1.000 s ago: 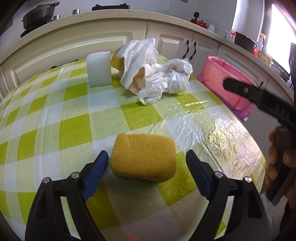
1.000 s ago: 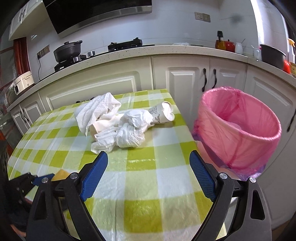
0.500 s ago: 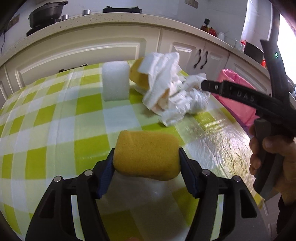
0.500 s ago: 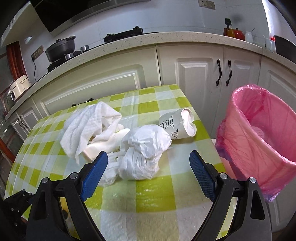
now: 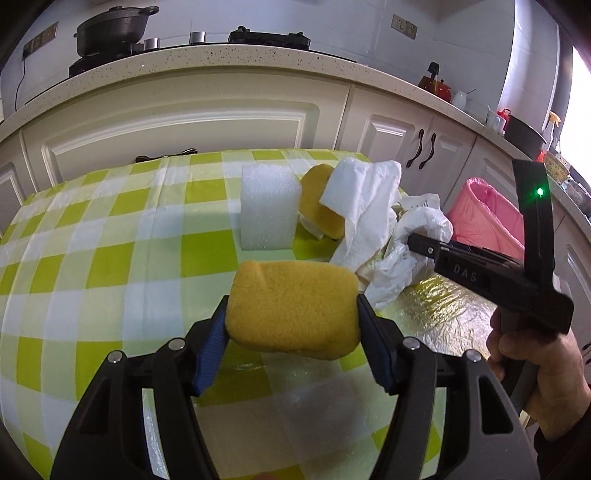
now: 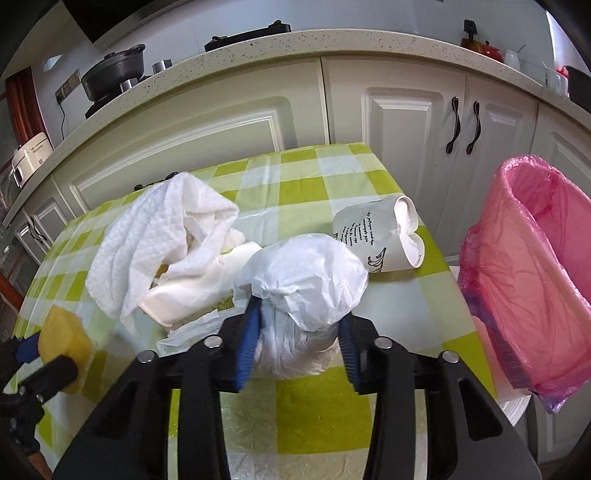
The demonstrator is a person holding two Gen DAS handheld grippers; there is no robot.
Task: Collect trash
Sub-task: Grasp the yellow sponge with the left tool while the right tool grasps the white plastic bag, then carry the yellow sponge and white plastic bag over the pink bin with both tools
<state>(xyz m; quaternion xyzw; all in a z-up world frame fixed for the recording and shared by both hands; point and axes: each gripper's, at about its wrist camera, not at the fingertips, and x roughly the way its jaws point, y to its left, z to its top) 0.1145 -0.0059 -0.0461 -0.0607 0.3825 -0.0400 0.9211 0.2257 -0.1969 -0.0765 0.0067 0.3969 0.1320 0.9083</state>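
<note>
My left gripper (image 5: 291, 325) is shut on a yellow sponge (image 5: 293, 302) and holds it above the green checked table (image 5: 110, 266); the sponge also shows in the right wrist view (image 6: 64, 334). My right gripper (image 6: 297, 336) is shut on a crumpled white plastic bag (image 6: 306, 280) on the table. A white paper towel (image 6: 155, 243) lies left of the bag, and a crushed paper cup (image 6: 384, 236) lies on its side behind it. A pink-lined trash bin (image 6: 532, 273) stands off the table's right edge.
A white foam block (image 5: 267, 206) stands upright on the table beside a second yellow sponge (image 5: 319, 203) under the towel. White kitchen cabinets (image 6: 406, 110) and a counter with a black pot (image 5: 110, 31) run behind the table. The right hand-held gripper (image 5: 491, 273) crosses the left view.
My left gripper closed on the yellow sponge and lifted it off the table. My right gripper moved forward to the white plastic bag and closed on it.
</note>
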